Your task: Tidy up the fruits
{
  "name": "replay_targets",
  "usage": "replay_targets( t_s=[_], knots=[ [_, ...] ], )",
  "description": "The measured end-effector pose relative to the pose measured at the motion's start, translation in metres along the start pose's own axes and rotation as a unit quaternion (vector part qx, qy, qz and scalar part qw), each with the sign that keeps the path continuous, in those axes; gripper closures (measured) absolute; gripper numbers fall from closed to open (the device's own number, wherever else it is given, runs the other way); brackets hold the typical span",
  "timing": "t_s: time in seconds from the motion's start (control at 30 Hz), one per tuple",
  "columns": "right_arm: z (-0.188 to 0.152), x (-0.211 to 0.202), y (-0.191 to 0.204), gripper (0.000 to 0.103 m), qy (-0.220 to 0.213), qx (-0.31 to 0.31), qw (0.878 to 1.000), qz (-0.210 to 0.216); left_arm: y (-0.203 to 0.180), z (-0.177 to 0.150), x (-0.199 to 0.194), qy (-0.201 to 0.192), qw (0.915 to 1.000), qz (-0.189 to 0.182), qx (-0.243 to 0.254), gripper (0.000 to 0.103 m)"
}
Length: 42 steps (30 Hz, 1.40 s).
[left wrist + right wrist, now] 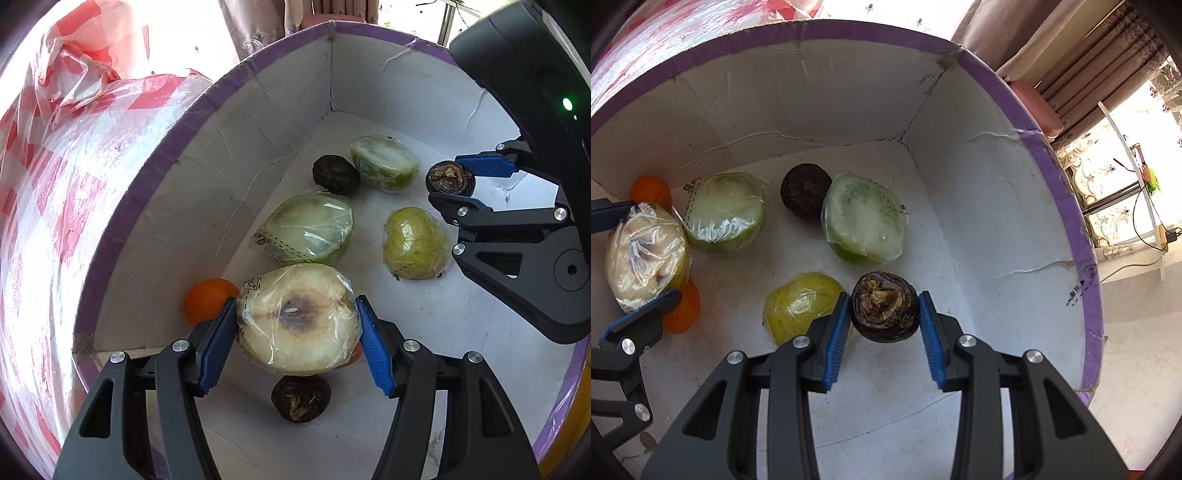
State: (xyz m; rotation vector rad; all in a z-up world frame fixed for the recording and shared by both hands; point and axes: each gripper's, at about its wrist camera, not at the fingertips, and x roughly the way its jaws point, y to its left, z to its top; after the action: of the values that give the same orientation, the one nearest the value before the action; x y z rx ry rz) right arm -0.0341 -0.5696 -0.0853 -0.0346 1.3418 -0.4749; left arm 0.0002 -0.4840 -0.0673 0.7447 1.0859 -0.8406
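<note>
Left hand-held gripper (297, 341) clamps the wrapped fruit half (297, 317), cut face up.

Inside the box (229, 155), 2 wrapped halves (310, 229) and a dark fruit (335, 174) lie toward the far corner; another dark fruit (300, 398) lies nearest, with a wrapped fruit (415, 243) right of centre.

Left gripper (297, 334): blue pads clamp a film-wrapped pale fruit half (299, 317), cut face up.
Right gripper (452, 182): grips a dark round fruit (448, 179) at upper right.
Box (229, 155): white inside, purple rim.
Box floor: two wrapped green halves (310, 229) (384, 162), wrapped yellow-green fruit (415, 243), orange (207, 299), two loose dark fruits (334, 173) (301, 398).
Outside, left: red-checked plastic (55, 166).
</note>
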Motion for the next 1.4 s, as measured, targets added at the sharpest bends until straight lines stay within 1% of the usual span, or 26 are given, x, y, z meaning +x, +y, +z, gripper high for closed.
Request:
replay_targets(
  t_s=[0.1, 0.2, 0.23, 0.3, 0.43, 0.5, 0.57, 0.63, 0.7, 0.87, 0.97, 1.1, 1.17, 1.27, 1.4],
  knots=[
    [-0.001, -0.002, 0.003, 0.065, -0.006, 0.002, 1.000, 0.003, 0.000, -0.002, -0.002, -0.009, 0.9998, 0.014, -0.009, 0.041],
    [-0.003, -0.010, 0.004, 0.063, -0.025, 0.001, 1.000, 0.000, 0.002, -0.004, -0.005, -0.018, 0.9991, 0.028, -0.025, 0.041],
    [-0.003, -0.012, 0.004, 0.061, -0.030, 0.002, 1.000, -0.003, 0.003, -0.004, -0.005, -0.019, 0.9989, 0.031, -0.030, 0.041],
    [-0.007, -0.016, 0.004, 0.052, -0.038, 0.002, 0.999, -0.006, 0.004, -0.004, -0.005, -0.018, 0.9987, 0.033, -0.033, 0.041],
    [-0.007, -0.022, 0.006, 0.044, -0.045, -0.002, 0.999, -0.011, 0.003, -0.003, -0.007, -0.019, 0.9989, 0.024, -0.035, 0.041],
    [-0.007, -0.025, 0.006, 0.038, -0.051, -0.001, 0.999, -0.013, 0.008, -0.002, -0.009, -0.022, 0.9988, 0.016, -0.040, 0.039],
    [-0.006, -0.027, 0.006, 0.036, -0.057, -0.001, 0.998, -0.017, 0.014, -0.004, -0.011, -0.028, 0.9987, 0.013, -0.040, 0.029],
    [-0.007, -0.030, 0.005, 0.035, -0.063, 0.002, 0.998, -0.020, 0.013, -0.006, -0.012, -0.032, 0.9988, 0.012, -0.036, 0.026],
    [-0.009, -0.034, 0.003, 0.033, -0.072, 0.008, 0.997, -0.022, 0.013, -0.008, -0.012, -0.032, 0.9988, 0.011, -0.034, 0.026],
    [-0.014, -0.046, -0.001, 0.033, -0.103, 0.023, 0.994, -0.030, 0.016, -0.013, -0.024, -0.049, 0.9982, -0.005, -0.036, 0.026],
    [-0.020, -0.053, -0.002, 0.027, -0.123, 0.029, 0.991, -0.037, 0.015, -0.018, -0.032, -0.059, 0.9977, -0.011, -0.031, 0.024],
    [-0.027, -0.064, -0.004, 0.024, -0.150, 0.043, 0.987, -0.046, 0.013, -0.025, -0.044, -0.071, 0.9971, -0.008, -0.027, 0.023],
    [-0.029, -0.069, -0.007, 0.023, -0.160, 0.057, 0.985, -0.039, 0.014, -0.026, -0.051, -0.081, 0.9962, -0.005, -0.031, 0.022],
    [-0.033, -0.079, -0.011, 0.023, -0.174, 0.074, 0.981, -0.031, 0.018, -0.033, -0.065, -0.103, 0.9936, -0.006, -0.046, 0.016],
    [-0.038, -0.098, -0.007, 0.023, -0.198, 0.084, 0.976, -0.028, 0.021, -0.043, -0.079, -0.118, 0.9906, -0.019, -0.066, 0.015]
  ],
)
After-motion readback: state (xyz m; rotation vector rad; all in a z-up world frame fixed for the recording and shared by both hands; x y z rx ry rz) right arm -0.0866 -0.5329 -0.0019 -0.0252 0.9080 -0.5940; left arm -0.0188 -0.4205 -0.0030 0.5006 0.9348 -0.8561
